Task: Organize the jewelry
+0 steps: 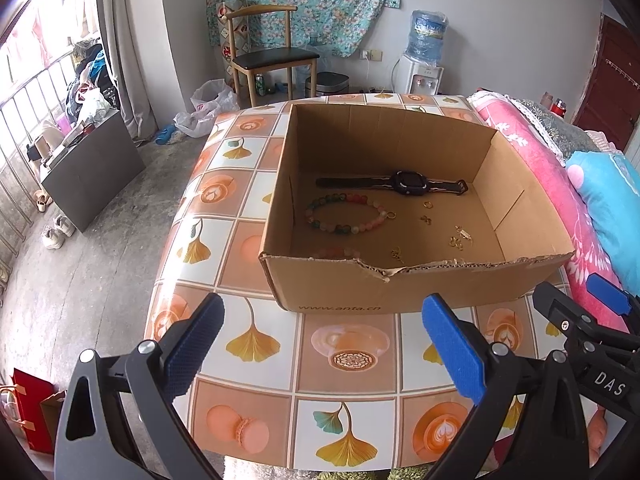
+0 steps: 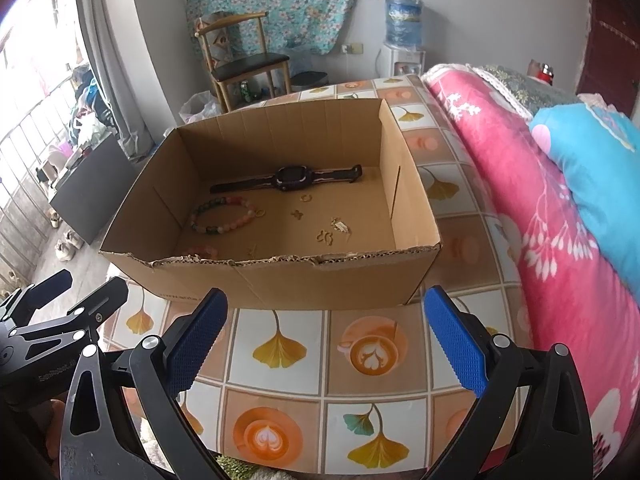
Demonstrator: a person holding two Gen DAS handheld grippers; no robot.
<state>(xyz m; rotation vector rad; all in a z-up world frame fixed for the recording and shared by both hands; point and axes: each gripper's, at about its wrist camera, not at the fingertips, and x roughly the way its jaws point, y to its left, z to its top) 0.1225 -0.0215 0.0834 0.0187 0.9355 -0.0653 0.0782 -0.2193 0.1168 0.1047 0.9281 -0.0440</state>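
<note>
An open cardboard box stands on the patterned table. Inside lie a black watch, a bead bracelet, a second pinkish bead bracelet half hidden behind the torn front wall, and several small gold earrings and rings. My left gripper hangs open in front of the box, empty. My right gripper is open too, just right of the left one and also before the box. Each shows in the other's view: the right gripper, the left gripper.
The table wears a tile-and-ginkgo-print cloth. A pink blanket and blue pillow lie along the right edge. A wooden chair, water dispenser and low dark cabinet stand on the floor beyond.
</note>
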